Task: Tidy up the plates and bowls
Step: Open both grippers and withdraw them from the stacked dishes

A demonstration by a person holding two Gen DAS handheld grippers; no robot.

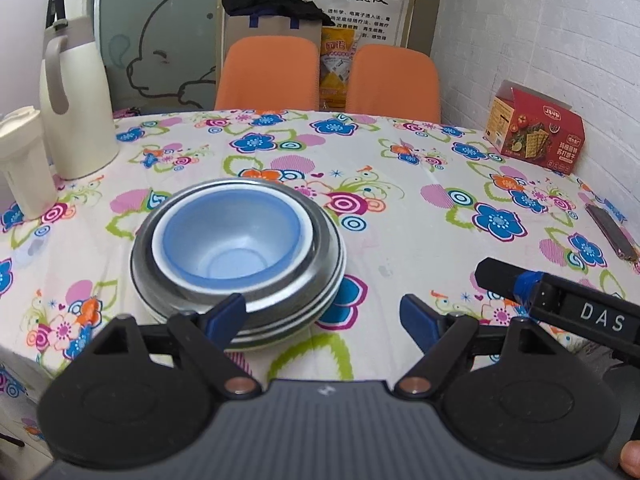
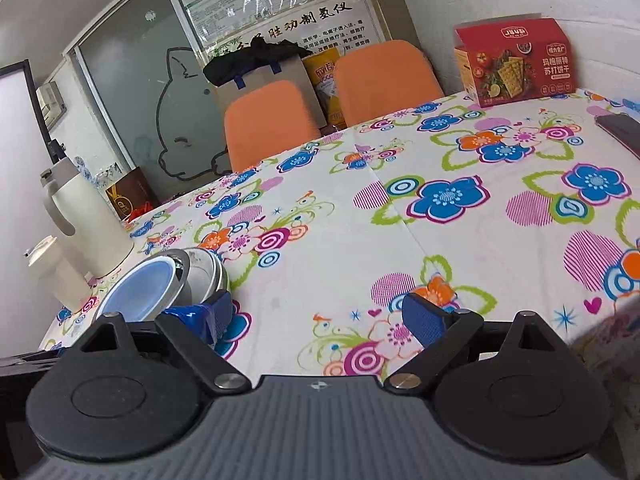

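A blue bowl (image 1: pixel 230 240) sits nested in a white-rimmed bowl, inside a steel bowl (image 1: pixel 320 232), on stacked plates (image 1: pixel 280 330) on the flowered tablecloth. My left gripper (image 1: pixel 322 314) stands open just in front of the stack, its left fingertip (image 1: pixel 226 316) at the near rim. In the right wrist view the same stack (image 2: pixel 160 284) lies at the far left. My right gripper (image 2: pixel 324 316) is open over bare cloth, nothing between its fingers. Part of the right gripper (image 1: pixel 560 304) shows at the right in the left wrist view.
A cream jug (image 1: pixel 76 104) and a white cup (image 1: pixel 22 164) stand at the left edge. A red cracker box (image 1: pixel 536 128) and a dark phone (image 1: pixel 610 230) lie to the right. Two orange chairs (image 1: pixel 268 74) stand behind the table.
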